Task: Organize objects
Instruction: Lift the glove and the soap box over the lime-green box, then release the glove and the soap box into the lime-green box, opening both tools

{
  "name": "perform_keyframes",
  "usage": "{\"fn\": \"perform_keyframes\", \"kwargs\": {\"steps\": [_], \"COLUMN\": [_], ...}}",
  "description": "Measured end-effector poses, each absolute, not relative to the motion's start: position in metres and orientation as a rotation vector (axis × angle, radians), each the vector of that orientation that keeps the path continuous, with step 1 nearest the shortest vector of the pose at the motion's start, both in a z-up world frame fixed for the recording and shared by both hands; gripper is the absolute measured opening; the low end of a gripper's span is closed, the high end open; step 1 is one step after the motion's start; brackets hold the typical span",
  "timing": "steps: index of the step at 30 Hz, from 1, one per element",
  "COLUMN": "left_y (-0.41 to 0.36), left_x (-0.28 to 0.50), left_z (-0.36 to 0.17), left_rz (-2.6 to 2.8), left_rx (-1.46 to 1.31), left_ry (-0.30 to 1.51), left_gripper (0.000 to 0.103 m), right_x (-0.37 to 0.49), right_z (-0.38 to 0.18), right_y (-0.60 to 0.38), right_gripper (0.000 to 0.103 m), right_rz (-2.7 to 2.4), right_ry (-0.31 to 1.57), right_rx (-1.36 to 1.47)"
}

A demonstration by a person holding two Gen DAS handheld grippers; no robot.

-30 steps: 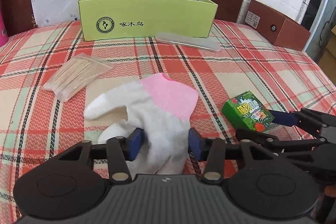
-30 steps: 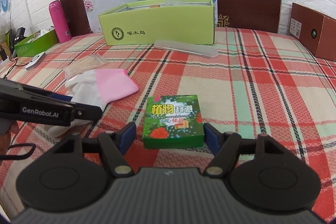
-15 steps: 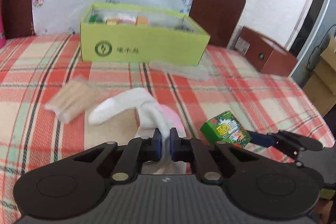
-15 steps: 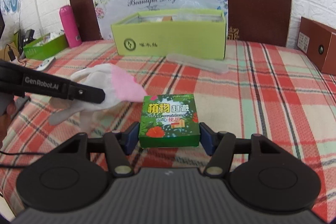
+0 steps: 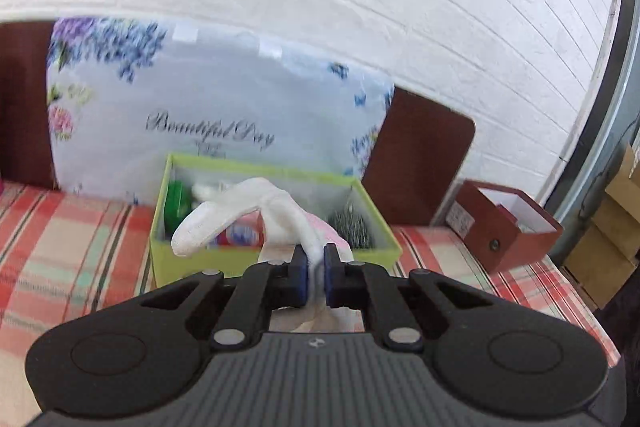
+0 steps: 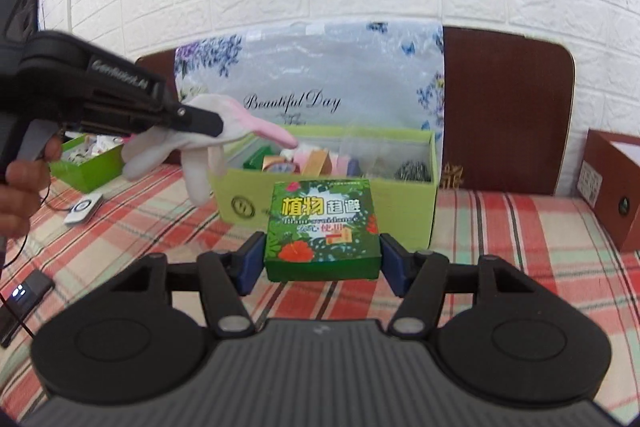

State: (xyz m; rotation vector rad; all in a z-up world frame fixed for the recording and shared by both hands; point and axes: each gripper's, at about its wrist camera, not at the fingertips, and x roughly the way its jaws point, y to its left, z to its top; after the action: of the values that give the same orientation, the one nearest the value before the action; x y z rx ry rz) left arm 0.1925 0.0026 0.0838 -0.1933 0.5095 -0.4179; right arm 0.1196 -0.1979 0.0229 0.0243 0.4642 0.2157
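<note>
While both items are in the air you're mid-carry, heading for the lime box [image 6: 400, 203] at the back edge of the desk [image 6: 520, 227].

Left claw [image 5: 316, 259]: jaws pinched nearly together on the white glove [image 5: 256, 211], gripping a fold of its body. The glove's fingers flop forward and to the left, hanging in front of the box's open top. In the right view the glove [image 6: 208, 147] dangles just left of the box's near-left corner, pink cuff pointing toward the opening.

Right claw [image 6: 322, 259]: jaws at medium width, clamped on both sides of the small green carton [image 6: 322, 231], held level and facing the box's front wall.

Next, as I read it:
- Carry each item over the box rim before you release. The box already holds several things, so aim for a gap. The middle looks freest, though blur makes that hard to judge.
- The glove is limp, so lower it well inside or its fingers may drape over the rim.
- The two claws sit close together; go one at a time to avoid a clash at the opening.

Versus a second ago:
- The glove was flat on the cloth with your left jaws wide around it; they have since closed on it and it's off the desk.
- The carton sat on the cloth between the right jaws; they have closed in a little and it's lifted.
- The box was farther off.
</note>
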Motion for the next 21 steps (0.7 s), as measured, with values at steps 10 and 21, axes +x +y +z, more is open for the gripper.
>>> {"fn": "perform_keyframes", "kwargs": {"steps": [10, 21], "left_y": [-0.011, 0.004], "left_x": [0.297, 0.337], "left_z": [0.088, 0.032], "left_rz": [-0.379, -0.242], "left_rx": [-0.224, -0.224], "left_ry": [0.484, 0.585], "left_gripper": [0.007, 0.070], "right_x": [0.219, 0.293], "right_z": [0.033, -0.010], "right_y": [-0.220, -0.222], "right_gripper": [0.060, 0.090], "right_rz": [0.104, 0.044], "right_ry": [0.385, 0.449], "right_rx": [0.012, -0.029]}}
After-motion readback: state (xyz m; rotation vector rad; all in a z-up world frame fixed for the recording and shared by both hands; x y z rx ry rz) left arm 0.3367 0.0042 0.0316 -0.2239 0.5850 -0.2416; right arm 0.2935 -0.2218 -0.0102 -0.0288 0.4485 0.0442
